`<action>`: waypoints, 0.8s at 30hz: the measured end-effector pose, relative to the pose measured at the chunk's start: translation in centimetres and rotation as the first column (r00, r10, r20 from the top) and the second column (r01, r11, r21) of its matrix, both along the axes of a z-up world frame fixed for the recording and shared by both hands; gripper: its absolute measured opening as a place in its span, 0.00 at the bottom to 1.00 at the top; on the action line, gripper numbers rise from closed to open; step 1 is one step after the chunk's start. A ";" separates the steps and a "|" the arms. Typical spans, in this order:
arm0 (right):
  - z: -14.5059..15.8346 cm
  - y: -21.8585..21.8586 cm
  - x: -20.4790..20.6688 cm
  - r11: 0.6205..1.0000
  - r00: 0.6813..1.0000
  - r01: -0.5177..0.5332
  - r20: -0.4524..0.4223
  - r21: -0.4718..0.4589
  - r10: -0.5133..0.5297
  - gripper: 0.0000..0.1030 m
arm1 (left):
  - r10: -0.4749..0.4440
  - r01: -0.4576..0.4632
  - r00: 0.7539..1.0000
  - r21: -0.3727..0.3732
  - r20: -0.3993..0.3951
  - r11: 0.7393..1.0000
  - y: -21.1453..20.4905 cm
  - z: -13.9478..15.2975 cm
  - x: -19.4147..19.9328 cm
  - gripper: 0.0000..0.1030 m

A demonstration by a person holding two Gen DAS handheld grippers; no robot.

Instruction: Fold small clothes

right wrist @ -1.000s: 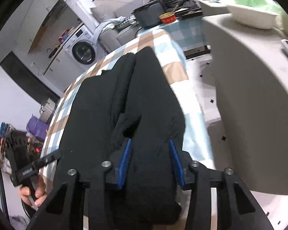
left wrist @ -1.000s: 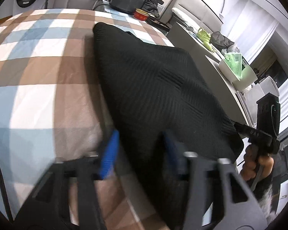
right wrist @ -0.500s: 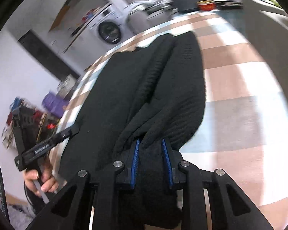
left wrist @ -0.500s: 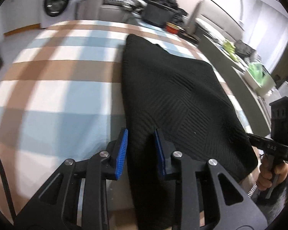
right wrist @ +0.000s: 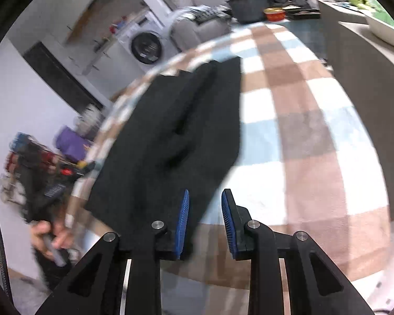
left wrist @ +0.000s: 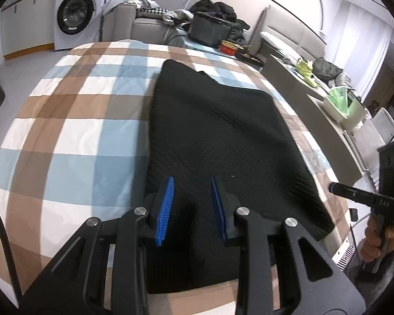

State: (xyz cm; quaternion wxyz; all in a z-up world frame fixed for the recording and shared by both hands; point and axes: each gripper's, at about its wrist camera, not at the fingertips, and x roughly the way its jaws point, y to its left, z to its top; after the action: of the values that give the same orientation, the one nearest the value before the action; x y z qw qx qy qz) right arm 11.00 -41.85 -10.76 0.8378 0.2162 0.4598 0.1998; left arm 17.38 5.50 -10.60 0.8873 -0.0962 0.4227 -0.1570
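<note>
**Checked bedspread, one black knit garment, two grippers**

Plaid brown, blue and white bedspread (left wrist: pixel 73 131) under everything; washing machine (left wrist: pixel 74 17) and sofa (left wrist: pixel 134 23) far ahead of the left gripper, counter (left wrist: pixel 325 110) off to its right.

Left wrist view only: sharp knit texture of the black garment (left wrist: pixel 218 136), red bowl (left wrist: pixel 228 47) beyond its far end, right gripper body and holding hand (left wrist: pixel 375 239) at the right edge. Right wrist view only: blurred, a long crease down the garment (right wrist: pixel 170 136), bare bedspread to the gripper's right, other hand (right wrist: pixel 47 236) low on its left.

Garment spread flat, long axis running straight away from the left gripper, narrow end farthest; in the right view slanting away to upper right.

Left gripper (left wrist: pixel 193 206): blue pads narrowly apart, near hem of garment lying between them; contact with the cloth not clear. Right gripper (right wrist: pixel 205 220): jaws opening, pads apart, garment corner just at the left pad, mostly bedspread in the gap, nothing gripped.

Count: one garment, two grippers, two hands, one bowl.
</note>
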 end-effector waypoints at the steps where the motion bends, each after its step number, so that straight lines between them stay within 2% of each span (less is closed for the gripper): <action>1: 0.2 0.8 0.5 1.000 1.000 -0.015 0.011 0.024 0.015 0.32 | -0.010 0.010 1.000 -0.012 -0.001 1.000 -0.3 0.1 -0.1 0.25; 3: 0.1 1.8 1.5 0.998 0.999 -0.030 0.025 0.056 0.028 0.39 | -0.022 0.022 1.000 -0.020 -0.007 1.000 -0.9 0.2 -0.6 0.25; 4: -0.5 2.4 2.7 0.997 0.999 -0.035 0.021 0.069 0.034 0.40 | -0.032 0.031 0.999 -0.026 -0.014 0.999 -1.3 0.0 -0.7 0.25; 5: -0.9 2.4 3.7 0.997 1.000 -0.029 0.005 0.078 0.028 0.40 | -0.038 0.038 0.999 -0.031 -0.020 0.999 -1.6 -0.1 -0.9 0.25; 8: -3.3 2.2 7.1 0.980 0.995 0.023 -0.098 0.195 -0.004 0.40 | -0.055 0.054 0.998 -0.020 -0.029 0.998 -2.6 -0.4 -1.4 0.25; 11: -4.8 1.4 9.4 0.955 0.989 0.092 -0.137 0.283 -0.054 0.42 | -0.074 0.074 0.997 -0.008 -0.023 0.997 -3.4 -0.6 -1.8 0.25; 17: -4.0 1.1 13.2 0.966 0.986 0.148 -0.104 0.210 -0.128 0.43 | -0.092 0.092 0.996 0.003 -0.016 0.996 -3.8 -0.6 -1.7 0.25; 19: -3.9 0.7 15.1 0.970 0.985 0.164 -0.090 0.177 -0.150 0.51 | -0.090 0.090 0.996 0.000 -0.015 0.996 -3.6 -0.6 -1.4 0.25; 24: -4.5 0.5 18.3 0.968 0.983 0.171 -0.095 0.182 -0.155 0.51 | -0.078 0.078 0.997 -0.011 -0.021 0.997 -3.1 -0.7 -1.2 0.25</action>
State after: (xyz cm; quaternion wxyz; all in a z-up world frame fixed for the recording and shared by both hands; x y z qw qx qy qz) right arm 29.29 -41.36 -15.30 0.8077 0.3400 0.4527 0.1643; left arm 16.17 2.42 -11.32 0.8755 -0.0858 0.4347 -0.1927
